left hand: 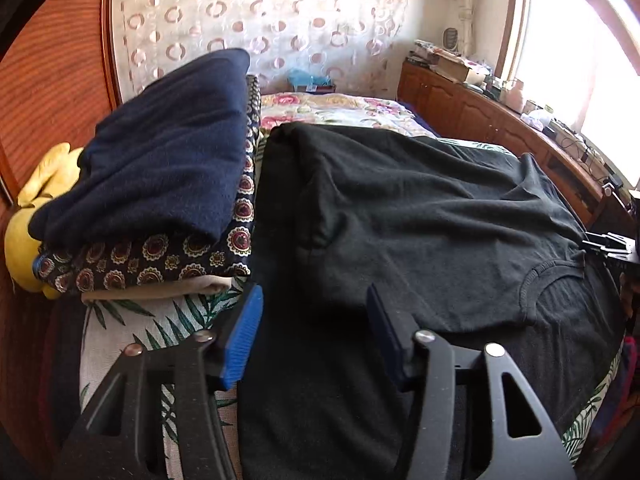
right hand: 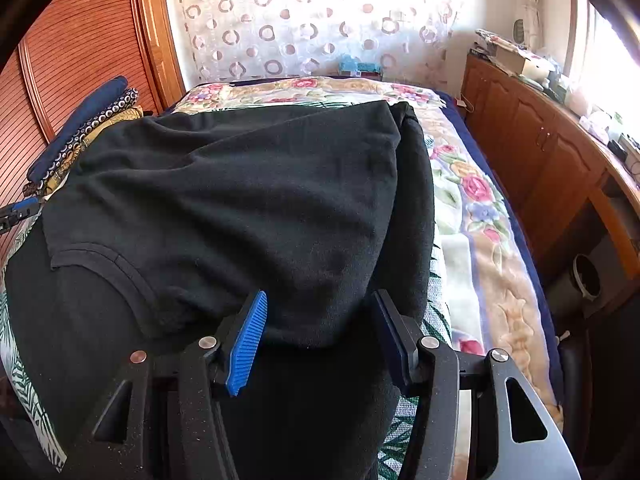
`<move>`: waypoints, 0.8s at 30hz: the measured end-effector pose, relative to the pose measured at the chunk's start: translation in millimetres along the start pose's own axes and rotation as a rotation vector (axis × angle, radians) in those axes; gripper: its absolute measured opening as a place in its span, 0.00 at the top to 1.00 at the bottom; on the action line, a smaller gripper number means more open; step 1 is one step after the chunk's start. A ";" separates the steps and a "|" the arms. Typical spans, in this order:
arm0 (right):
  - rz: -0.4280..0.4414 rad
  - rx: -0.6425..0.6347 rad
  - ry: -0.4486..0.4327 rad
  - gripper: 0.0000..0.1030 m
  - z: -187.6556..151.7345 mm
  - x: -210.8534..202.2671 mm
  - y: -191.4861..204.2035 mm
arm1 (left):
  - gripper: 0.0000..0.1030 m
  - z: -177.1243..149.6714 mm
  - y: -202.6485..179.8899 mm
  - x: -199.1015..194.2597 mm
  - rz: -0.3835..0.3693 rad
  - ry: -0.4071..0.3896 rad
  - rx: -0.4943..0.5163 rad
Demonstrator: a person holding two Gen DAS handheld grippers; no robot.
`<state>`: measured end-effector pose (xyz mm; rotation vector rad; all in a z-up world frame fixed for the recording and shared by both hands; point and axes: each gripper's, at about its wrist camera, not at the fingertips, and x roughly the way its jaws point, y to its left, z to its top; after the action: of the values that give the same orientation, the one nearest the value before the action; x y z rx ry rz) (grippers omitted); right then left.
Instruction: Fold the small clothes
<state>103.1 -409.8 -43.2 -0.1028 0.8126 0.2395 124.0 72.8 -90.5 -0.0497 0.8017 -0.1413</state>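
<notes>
Left wrist view: black T-shirt [left hand: 400, 216] lay folded over on the bed [left hand: 132, 320], right of a stack of folded clothes [left hand: 160, 184]. Left gripper [left hand: 316, 324] stood apart, gripping nothing. Right gripper [right hand: 320, 328] likewise apart above the shirt's near edge.

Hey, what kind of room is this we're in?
Most likely a bedroom: a bed with a floral cover, a black T-shirt spread on it, folded clothes stacked alongside, and a wooden cabinet.
</notes>
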 end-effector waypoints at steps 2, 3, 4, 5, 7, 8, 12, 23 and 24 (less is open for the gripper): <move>-0.015 -0.012 -0.003 0.46 1.9 -0.8 -0.3 | 0.51 2.5 -3.0 3.3 -0.002 0.009 -0.001; -0.019 -0.014 -0.005 0.46 1.3 -1.5 -0.3 | 0.51 4.0 -5.1 6.1 -0.003 0.016 -0.002; -0.020 -0.015 -0.007 0.46 0.1 -1.2 1.1 | 0.51 4.9 -5.9 9.2 -0.003 0.026 -0.004; -0.018 -0.010 -0.008 0.46 1.4 -1.8 -1.5 | 0.51 5.6 -4.5 11.8 -0.001 0.038 -0.010; -0.014 -0.006 -0.013 0.46 -4.1 -1.5 0.4 | 0.51 6.4 -5.4 19.1 0.010 0.066 -0.013; -0.019 -0.004 -0.016 0.51 -3.2 -2.6 -1.6 | 0.51 5.8 -5.2 21.9 0.015 0.077 -0.010; -0.001 -0.033 -0.006 0.79 -10.0 -5.9 2.9 | 0.51 5.2 -9.5 24.6 0.039 0.088 0.011; 0.020 -0.065 -0.071 0.96 -11.1 -20.8 10.6 | 0.94 8.9 -19.3 16.4 0.042 0.063 0.057; 0.025 -0.067 -0.080 0.96 -11.9 -23.7 10.5 | 0.95 10.8 -19.2 12.3 0.033 0.046 0.055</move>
<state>76.4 -405.9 -34.0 -0.1450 0.7265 0.2926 138.1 51.9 -89.9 0.0186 0.8441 -0.1336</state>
